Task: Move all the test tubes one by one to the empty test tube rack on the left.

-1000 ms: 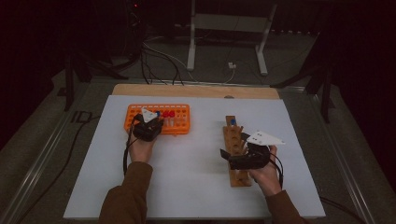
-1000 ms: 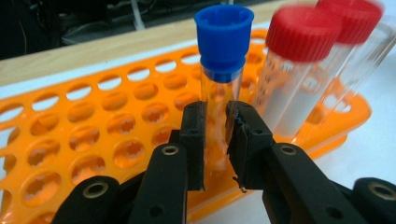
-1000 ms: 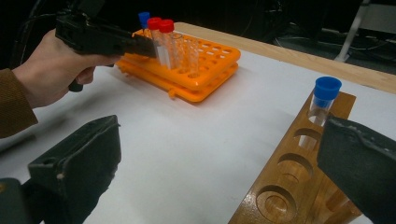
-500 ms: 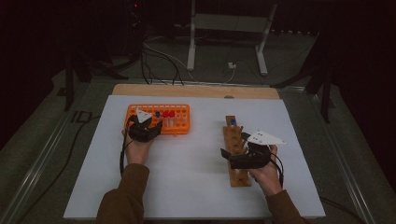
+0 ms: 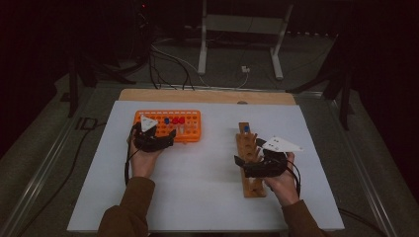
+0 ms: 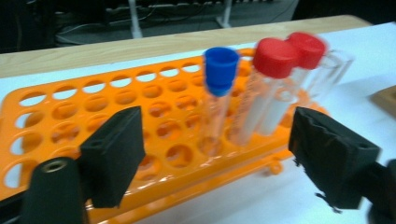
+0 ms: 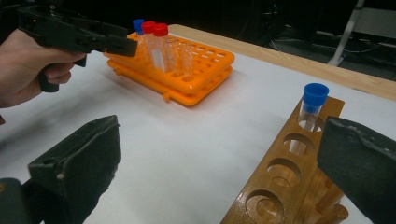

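Observation:
An orange tube rack lies at the left of the white table. It holds a blue-capped tube and two red-capped tubes. My left gripper is level at the rack's near edge. Its jaws have just been opening and now stand open, with the blue-capped tube upright in its hole just beyond the gap, untouched. In the high view the left gripper points at the rack's near side. My right gripper is open and empty beside a wooden rack, which holds one blue-capped tube at its far end.
Clear uncapped tubes stand beside the red-capped ones. The wooden rack runs front to back at the table's right. A wooden strip borders the table's far edge. Cables and a metal stand lie on the floor beyond.
The left gripper has drawn back a little from the orange rack toward the person, leaving the blue-capped tube standing in it. The right hand has stayed put.

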### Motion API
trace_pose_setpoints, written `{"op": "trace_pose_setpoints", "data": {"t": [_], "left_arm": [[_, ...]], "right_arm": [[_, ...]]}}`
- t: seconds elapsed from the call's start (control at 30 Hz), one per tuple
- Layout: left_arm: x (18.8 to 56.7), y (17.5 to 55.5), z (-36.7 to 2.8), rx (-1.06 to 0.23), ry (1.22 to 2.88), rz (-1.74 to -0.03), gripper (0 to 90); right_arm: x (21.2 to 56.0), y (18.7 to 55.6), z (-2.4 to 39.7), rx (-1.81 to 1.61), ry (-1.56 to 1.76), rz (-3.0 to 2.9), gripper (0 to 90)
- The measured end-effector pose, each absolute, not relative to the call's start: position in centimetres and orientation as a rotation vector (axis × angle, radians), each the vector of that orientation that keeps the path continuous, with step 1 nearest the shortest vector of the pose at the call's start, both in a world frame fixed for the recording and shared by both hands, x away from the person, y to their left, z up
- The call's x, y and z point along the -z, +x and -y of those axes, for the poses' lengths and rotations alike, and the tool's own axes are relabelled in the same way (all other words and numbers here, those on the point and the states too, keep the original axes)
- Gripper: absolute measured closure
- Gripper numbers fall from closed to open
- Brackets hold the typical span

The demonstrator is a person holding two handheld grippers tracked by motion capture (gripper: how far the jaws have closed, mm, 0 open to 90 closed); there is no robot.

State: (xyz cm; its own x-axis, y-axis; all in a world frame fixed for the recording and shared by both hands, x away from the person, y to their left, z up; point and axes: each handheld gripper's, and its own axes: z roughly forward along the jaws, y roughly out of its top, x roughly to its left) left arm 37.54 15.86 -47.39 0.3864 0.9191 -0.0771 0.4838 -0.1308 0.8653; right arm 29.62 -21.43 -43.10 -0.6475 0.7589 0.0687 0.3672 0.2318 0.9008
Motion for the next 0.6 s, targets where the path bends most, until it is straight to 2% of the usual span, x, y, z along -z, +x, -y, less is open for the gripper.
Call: {"op": "trace_pose_setpoints", "data": {"t": [0.03, 0.1, 0.2, 0.6], "left_arm": [[47.3, 37.4, -15.8, -0.622, 1.763, -1.225, 15.7], [47.1, 37.1, -15.7, -0.636, 1.758, -1.231, 8.0], [46.8, 36.7, -15.6, -0.650, 1.748, -1.224, 1.1], [46.6, 34.7, -16.1, -0.545, 1.699, -1.156, 0.6]], "right_arm": [[43.1, 29.6, 21.4, -1.391, 1.037, -2.126, 0.4], [43.1, 29.6, 21.4, -1.390, 1.038, -2.126, 0.3], [43.0, 29.7, 21.4, -1.388, 1.038, -2.127, 0.3], [42.4, 30.7, 21.7, -1.374, 1.044, -2.116, 0.4]]}}
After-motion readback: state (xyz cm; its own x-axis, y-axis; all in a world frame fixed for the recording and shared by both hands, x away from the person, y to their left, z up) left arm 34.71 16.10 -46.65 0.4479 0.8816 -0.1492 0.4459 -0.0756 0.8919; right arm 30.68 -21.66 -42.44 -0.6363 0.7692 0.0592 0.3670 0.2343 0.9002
